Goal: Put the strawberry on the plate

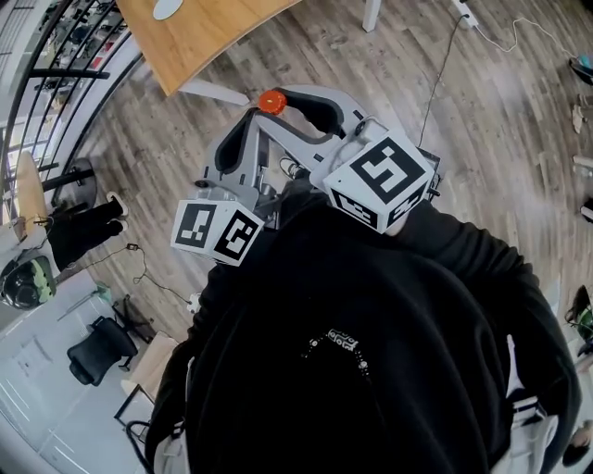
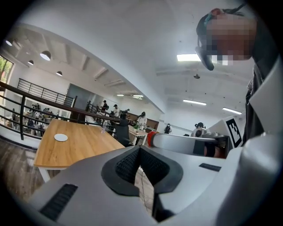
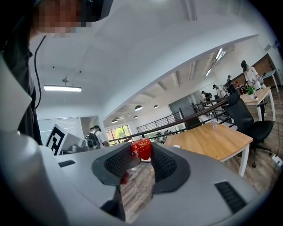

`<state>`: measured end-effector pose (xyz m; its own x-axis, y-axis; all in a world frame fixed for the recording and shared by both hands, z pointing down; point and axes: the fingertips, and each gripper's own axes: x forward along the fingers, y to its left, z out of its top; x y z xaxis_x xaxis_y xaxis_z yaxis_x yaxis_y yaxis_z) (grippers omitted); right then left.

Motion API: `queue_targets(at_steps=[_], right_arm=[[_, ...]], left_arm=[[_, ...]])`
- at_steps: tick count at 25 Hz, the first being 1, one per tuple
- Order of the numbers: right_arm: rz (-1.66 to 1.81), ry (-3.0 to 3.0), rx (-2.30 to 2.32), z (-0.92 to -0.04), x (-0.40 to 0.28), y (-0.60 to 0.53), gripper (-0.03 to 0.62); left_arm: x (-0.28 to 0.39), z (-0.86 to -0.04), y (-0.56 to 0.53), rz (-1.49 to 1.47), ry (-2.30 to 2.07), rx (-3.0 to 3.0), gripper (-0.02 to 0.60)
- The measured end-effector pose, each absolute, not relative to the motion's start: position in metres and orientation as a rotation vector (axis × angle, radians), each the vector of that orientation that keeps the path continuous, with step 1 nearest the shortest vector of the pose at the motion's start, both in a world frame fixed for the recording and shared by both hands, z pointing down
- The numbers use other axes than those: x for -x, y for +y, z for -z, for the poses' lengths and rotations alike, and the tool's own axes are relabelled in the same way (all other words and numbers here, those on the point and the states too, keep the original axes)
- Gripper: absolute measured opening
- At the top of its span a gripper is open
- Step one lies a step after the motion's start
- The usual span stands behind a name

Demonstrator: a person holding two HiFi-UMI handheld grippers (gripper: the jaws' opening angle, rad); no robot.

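Note:
A red strawberry (image 3: 143,146) is pinched at the tips of my right gripper (image 3: 141,152), whose jaws are shut on it. In the head view the strawberry (image 1: 271,102) shows as an orange-red spot at that gripper's tip, over the wood floor. Both grippers are held up close to the person's black sweater (image 1: 371,370). My left gripper (image 2: 139,151) is shut, its pads meeting at the tips with nothing between them. A small white plate (image 2: 60,137) lies on the wooden table (image 2: 79,148), ahead and to the left; in the head view the plate (image 1: 167,7) is at the top edge.
The wooden table (image 1: 199,32) stands beyond the grippers, with white legs. A black railing (image 1: 56,65) runs at the left. A black office chair (image 3: 247,123) stands by the table (image 3: 212,139). A cable and power strip (image 1: 463,11) lie on the floor. Several people stand far off.

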<state>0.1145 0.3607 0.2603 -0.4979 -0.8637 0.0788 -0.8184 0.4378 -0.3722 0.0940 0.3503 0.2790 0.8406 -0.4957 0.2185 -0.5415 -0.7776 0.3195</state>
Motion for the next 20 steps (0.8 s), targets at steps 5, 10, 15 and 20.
queue_targets(at_steps=[5,10,15,20], right_arm=[[0.537,2.571,1.519,-0.269,-0.091,0.325,0.144],[0.568,2.588,1.496,-0.278,-0.064,0.269,0.144],[0.528,2.614,1.484,-0.267,-0.027,0.226,0.144],[0.537,2.638,1.452,-0.271,0.004,0.195,0.144]], left_arm=[[-0.071,-0.288,0.315,-0.163,-0.781,-2.647,-0.002],[-0.044,-0.297,0.257,-0.136,-0.803,-2.624,-0.002],[-0.007,-0.287,0.214,-0.119,-0.814,-2.640,-0.002],[0.024,-0.290,0.183,-0.099,-0.845,-2.636,-0.002]])
